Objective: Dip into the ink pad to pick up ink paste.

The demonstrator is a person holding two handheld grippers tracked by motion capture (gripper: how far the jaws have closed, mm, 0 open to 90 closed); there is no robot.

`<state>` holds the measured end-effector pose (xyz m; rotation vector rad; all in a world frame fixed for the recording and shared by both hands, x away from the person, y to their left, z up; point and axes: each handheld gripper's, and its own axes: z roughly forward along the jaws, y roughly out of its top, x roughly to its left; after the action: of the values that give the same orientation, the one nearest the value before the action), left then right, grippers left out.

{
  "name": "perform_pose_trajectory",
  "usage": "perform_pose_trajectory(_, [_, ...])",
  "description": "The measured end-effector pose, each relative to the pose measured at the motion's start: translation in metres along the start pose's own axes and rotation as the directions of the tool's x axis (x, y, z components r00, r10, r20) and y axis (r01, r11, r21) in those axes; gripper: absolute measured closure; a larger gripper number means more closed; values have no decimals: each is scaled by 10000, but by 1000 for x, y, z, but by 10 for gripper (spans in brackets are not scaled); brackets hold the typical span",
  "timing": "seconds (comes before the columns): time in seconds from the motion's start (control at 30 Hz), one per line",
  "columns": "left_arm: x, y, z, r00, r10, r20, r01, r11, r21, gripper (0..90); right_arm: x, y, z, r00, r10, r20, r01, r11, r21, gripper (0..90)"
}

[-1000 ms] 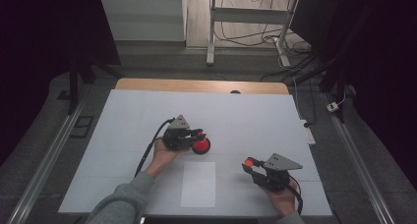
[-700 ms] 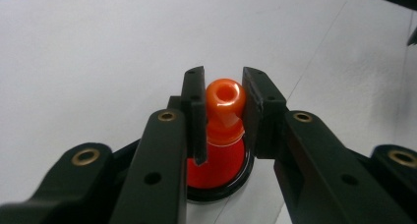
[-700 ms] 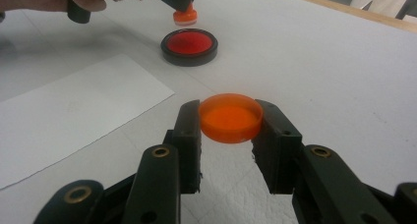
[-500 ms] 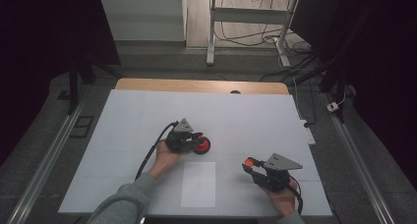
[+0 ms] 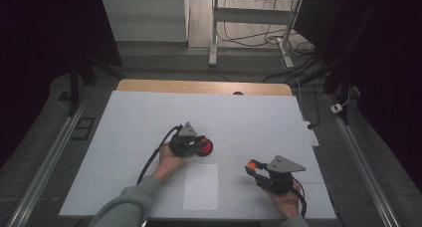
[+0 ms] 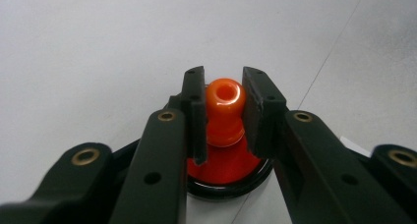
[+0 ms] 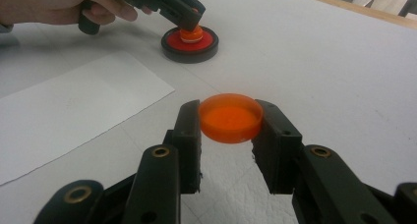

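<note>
Left gripper [image 6: 223, 111] clamped on orange knob [image 6: 224, 97] of black-rimmed red disc [image 5: 204, 147], mid-table [image 5: 249, 117]. Right gripper [image 7: 228, 121] grips orange cap [image 7: 230, 117], near front edge beside paper sheet [image 5: 200, 187]; open room behind.

The worktop [image 5: 239, 112] lies open across its far half and along both side edges — room for a hand there. Obstacles sit near the middle: the black-rimmed red base [image 5: 204, 147], with the left gripper [image 5: 199, 146] over its orange knob [image 6: 224, 103], and the right gripper [image 5: 252, 166] near the front right. A flat paper sheet [image 5: 200, 186] lies between them — no barrier.
</note>
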<state>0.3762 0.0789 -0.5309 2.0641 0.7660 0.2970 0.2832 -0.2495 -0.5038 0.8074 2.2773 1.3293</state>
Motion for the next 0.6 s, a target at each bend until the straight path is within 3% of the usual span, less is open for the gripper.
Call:
perform_pose_trajectory(0.13, [0,-4,0,9998,-179,-25,179,9997,-172,732,0,0,0,10000,-13,6,13,10000,-24,642])
perform_pose_trajectory(0.33, [-5,-3,0,9994,164,-304,-167,9998,-70,733,0,-1,0,10000,-7,-24,7,10000,-10,642])
perform_pose_trajectory(0.6, [-4,-2,1,9996,81,-278,-82,10000,-18,734,2,0,0,10000,-32,-18,32,10000,-35,642])
